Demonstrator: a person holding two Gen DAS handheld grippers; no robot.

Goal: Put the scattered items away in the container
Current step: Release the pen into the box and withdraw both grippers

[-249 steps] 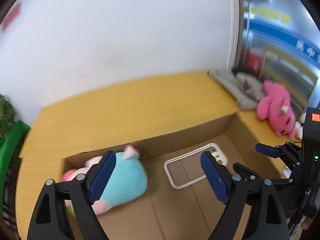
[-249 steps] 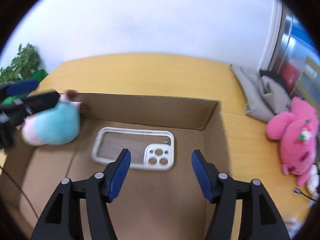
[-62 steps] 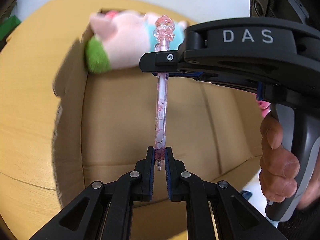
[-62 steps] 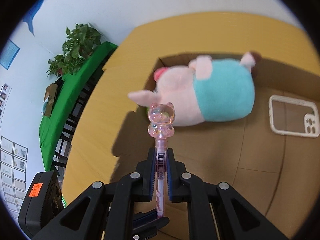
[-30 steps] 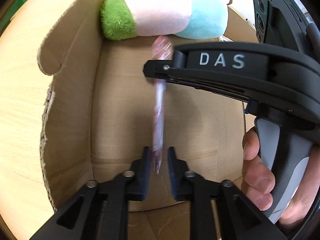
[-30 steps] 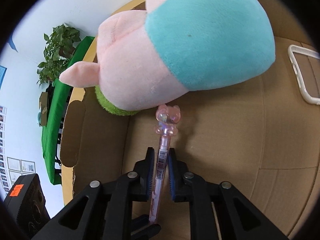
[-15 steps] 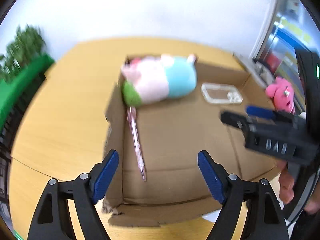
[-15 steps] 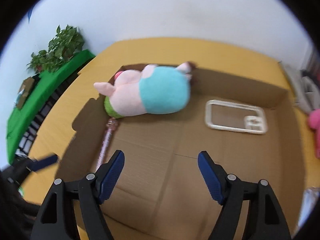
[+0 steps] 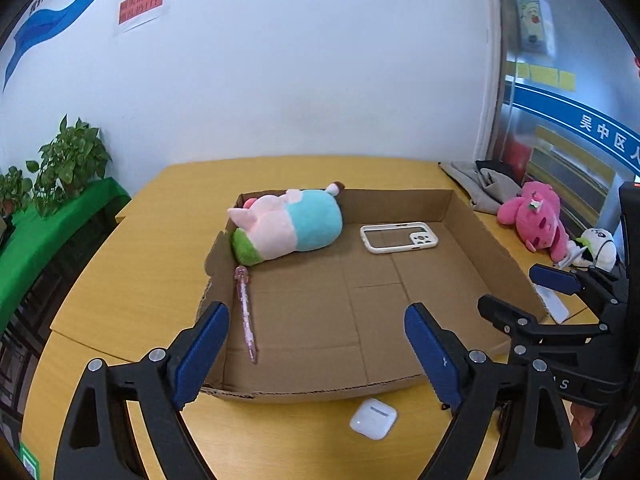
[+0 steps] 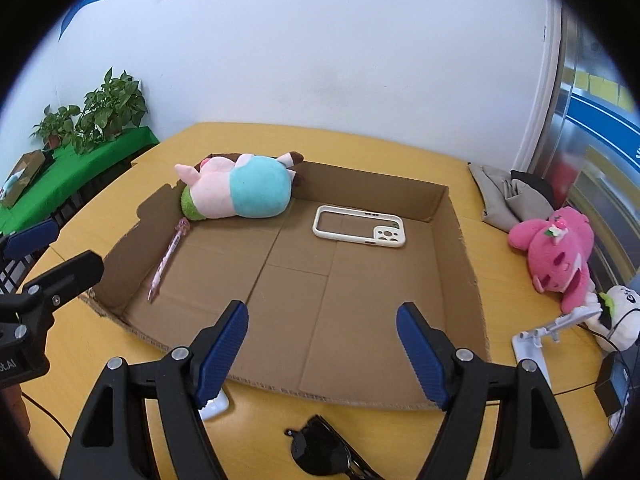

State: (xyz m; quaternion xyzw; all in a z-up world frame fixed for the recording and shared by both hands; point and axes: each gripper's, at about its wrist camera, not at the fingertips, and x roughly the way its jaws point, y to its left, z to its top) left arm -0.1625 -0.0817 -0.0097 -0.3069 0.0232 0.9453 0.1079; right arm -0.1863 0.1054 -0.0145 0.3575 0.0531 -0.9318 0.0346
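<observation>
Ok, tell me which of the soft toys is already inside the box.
The pink and turquoise plush, lying along the cardboard box's far-left corner beside the pink pen. The magenta plush and the white plush sit outside on the table.

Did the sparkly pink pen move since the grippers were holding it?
Yes. The pink pen now lies on the cardboard box floor along its left wall, below the plush pig.

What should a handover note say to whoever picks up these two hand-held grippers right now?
Left hand-held gripper and right hand-held gripper: jaws have just been opening, both empty.
In the cardboard box: plush pig, phone case, pink pen along its left wall.
Left on the table: earbud case, sunglasses, pink plush, white plush, white stand.
</observation>
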